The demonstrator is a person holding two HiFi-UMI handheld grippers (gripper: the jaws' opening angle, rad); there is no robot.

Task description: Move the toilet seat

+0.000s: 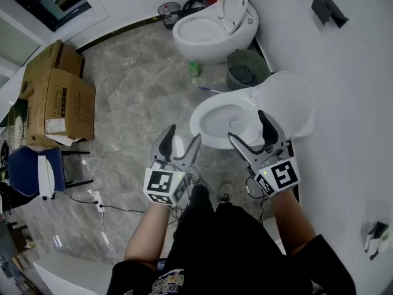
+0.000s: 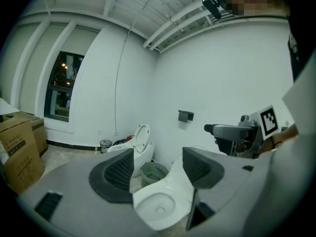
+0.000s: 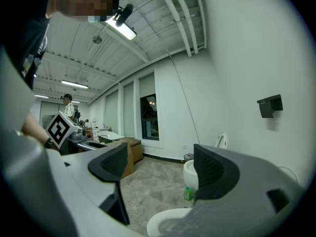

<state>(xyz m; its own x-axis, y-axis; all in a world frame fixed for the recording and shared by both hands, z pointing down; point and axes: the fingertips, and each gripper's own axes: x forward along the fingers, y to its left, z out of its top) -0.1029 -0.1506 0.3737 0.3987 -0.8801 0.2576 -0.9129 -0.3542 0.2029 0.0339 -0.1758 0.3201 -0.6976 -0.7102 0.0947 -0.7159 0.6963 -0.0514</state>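
1. We hold our left gripper (image 1: 182,137) open, jaws wide apart, just short of the near toilet bowl (image 1: 215,118).
2. Our right gripper (image 1: 249,126) is open too, above the bowl's near rim.
3. The toilet seat (image 1: 291,100) stands raised, just beyond the right gripper and to its right.
4. A green bin (image 1: 247,69) and a second toilet (image 1: 212,29) lie farther ahead.

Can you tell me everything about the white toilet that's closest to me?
The near toilet is white, shiny and egg-shaped, and looks like ceramic. Its lid is tipped up toward the white wall, so the bowl is open and looks empty. It stands on the grey marbled floor, next to a green bin. The right tool hangs over its rim with jaws apart, gripping nothing.
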